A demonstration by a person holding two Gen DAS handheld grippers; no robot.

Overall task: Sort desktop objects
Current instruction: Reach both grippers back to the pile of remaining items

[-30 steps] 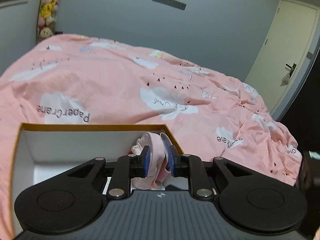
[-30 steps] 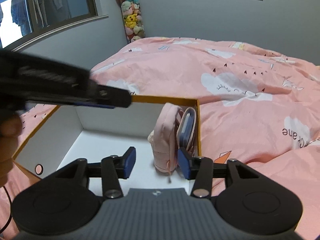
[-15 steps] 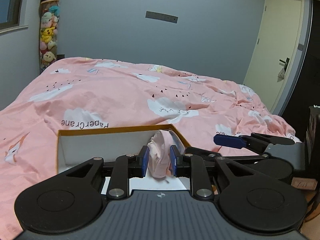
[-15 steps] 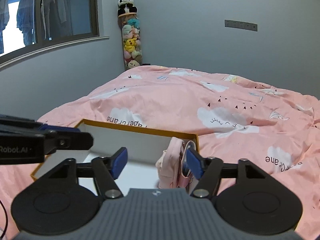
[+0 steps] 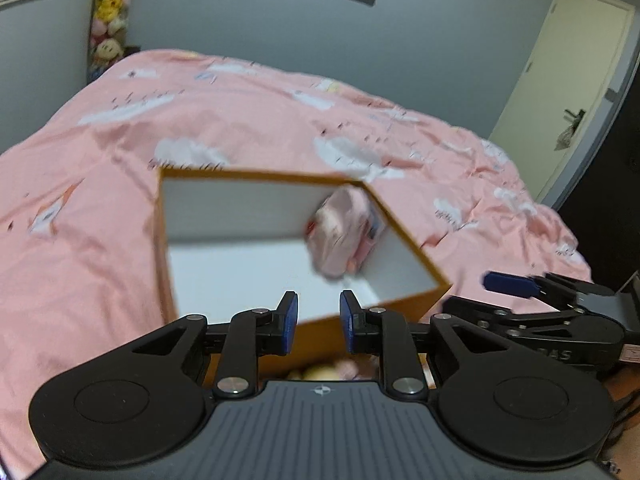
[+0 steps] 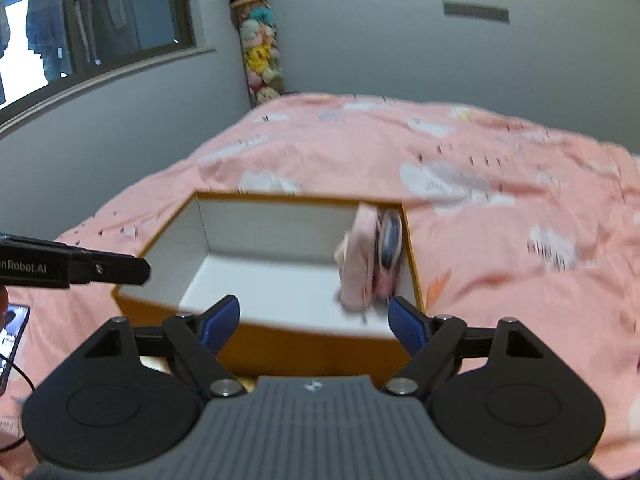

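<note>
Box, orange with white lining, on pink duvet: pink pouch we stood upright against its right wall to save room; left gripper narrowly apart, right gripper just spread wide, both empty.

Count: 1 box, 2 items in it, 2 grippers.
One orange box with white inside. In it: one pink pouch and one blue-faced flat item beside it, too blurred to identify. Two grippers: left gripper, right gripper. One pink duvet, one phone, one door, one window. One plush-toy stack in the corner, individual toys not countable.
</note>
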